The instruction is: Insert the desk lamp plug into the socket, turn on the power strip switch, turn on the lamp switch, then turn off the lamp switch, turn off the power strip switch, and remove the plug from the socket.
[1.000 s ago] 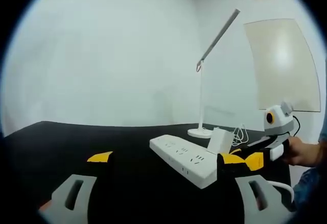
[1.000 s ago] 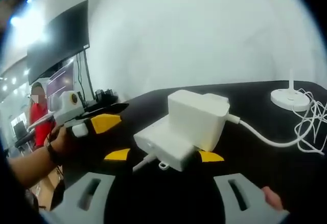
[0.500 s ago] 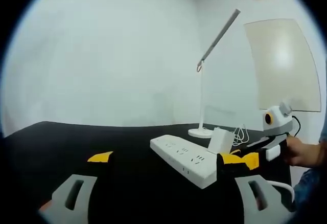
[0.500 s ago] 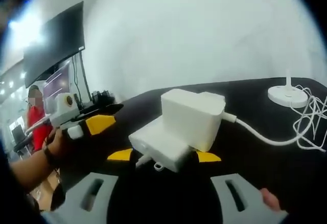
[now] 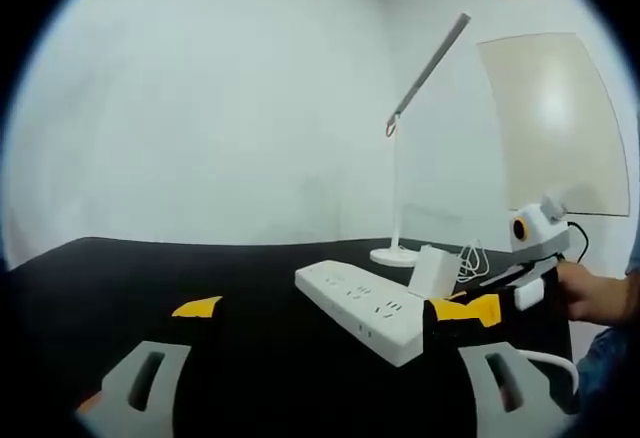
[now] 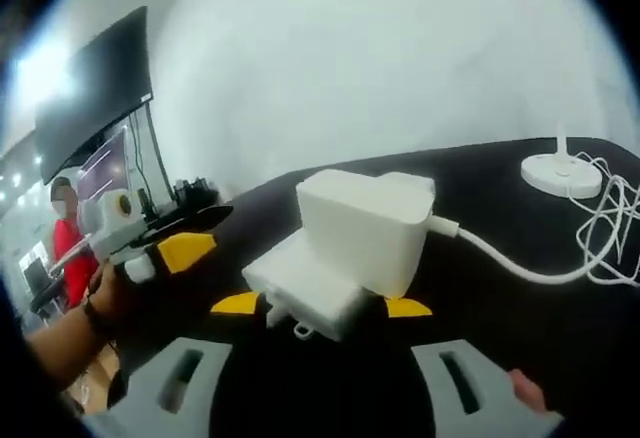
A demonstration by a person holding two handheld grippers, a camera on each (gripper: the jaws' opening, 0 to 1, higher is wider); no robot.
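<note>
Plug adapter (image 6: 365,233) has barely shifted, sitting mid-frame on the power strip (image 5: 365,308) atop the black surface (image 5: 250,358). Right claw (image 6: 312,306) looks spread beside it; left claw (image 5: 335,310) spread, empty. Unplugging seems next.

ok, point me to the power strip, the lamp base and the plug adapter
power strip (image 5: 360,310): left gripper view, on its top face among the sockets.
lamp base (image 6: 556,169): right gripper view, on the round white foot.
plug adapter (image 6: 365,228): right gripper view, on the white block's near side face.
</note>
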